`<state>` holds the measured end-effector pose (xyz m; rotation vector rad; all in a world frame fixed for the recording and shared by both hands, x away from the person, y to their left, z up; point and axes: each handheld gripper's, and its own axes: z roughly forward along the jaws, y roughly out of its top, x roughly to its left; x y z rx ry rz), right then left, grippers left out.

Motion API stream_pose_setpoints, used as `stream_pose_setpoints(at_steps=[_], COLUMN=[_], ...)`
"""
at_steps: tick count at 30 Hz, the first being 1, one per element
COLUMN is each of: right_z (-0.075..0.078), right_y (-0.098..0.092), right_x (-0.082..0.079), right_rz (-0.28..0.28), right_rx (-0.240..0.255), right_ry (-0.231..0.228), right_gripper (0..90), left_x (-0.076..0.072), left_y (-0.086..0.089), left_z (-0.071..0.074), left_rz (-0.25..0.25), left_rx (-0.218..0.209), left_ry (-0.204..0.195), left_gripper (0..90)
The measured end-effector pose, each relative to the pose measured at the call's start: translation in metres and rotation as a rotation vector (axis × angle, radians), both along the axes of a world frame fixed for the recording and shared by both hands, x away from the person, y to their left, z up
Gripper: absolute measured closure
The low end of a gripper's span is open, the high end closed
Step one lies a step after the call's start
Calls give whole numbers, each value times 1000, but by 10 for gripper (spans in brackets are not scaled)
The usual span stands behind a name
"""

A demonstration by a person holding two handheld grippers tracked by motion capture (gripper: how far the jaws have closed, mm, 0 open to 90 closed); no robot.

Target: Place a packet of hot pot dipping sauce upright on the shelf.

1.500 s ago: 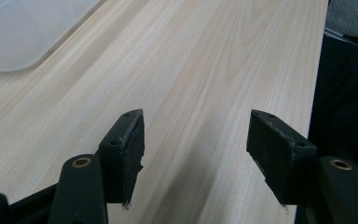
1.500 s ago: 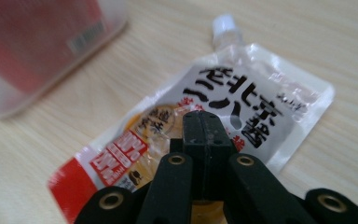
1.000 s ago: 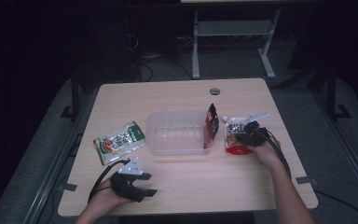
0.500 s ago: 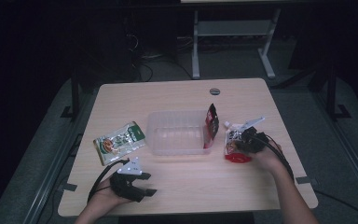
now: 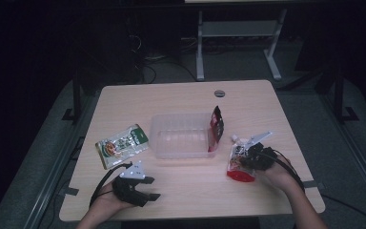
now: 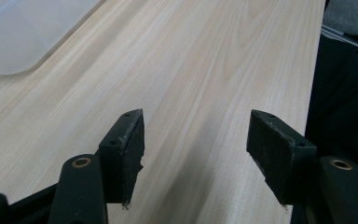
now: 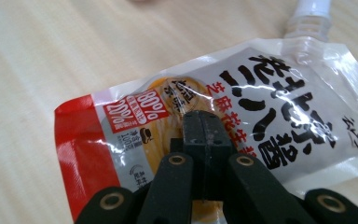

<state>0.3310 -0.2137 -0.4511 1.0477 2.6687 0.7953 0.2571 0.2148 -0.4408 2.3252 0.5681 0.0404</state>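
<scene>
Red-and-white spout pouch (image 7: 242, 112), flat on table right of container, white cap away

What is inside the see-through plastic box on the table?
The clear box looks empty; its pale bottom shows through. A dark red packet stands up at its right end, and I cannot tell what that packet covers behind it.

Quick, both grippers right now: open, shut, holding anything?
Left gripper: open, nothing between its jaws, low over the table.
Right gripper: shut on the sauce pouch.
</scene>
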Motion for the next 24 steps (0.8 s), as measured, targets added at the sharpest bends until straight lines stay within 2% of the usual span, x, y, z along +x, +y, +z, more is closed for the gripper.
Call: stream_pose_setpoints(at_steps=[10, 11, 15, 17, 20, 23, 24], right_z=[2, 2, 4, 8, 12, 15, 15], right_y=[6, 9, 15, 18, 13, -6, -6], right_x=[-32, -39, -45, -46, -43, -33, -33], right_rz=[60, 83, 117, 127, 109, 40, 40], right_rx=[18, 18, 15, 26, 38, 55, 55], right_ry=[16, 19, 23, 4, -12, -38, -38], right_gripper=[900, 900, 900, 900, 900, 900, 900], left_x=[0, -1, -1, -1, -1, -1, -1], left_y=[-1, -1, -2, -2, -1, -1, -1], left_z=[-1, -1, -1, 0, 0, 0, 0], left_rz=[8, 9, -1, -5, -8, -2, -2], left_rx=[-12, -15, -7, -4, -6, -12, -12], left_ry=[-1, 1, -5, -6, -11, -7, -7], left_gripper=[365, 365, 365, 365, 365, 365, 365])
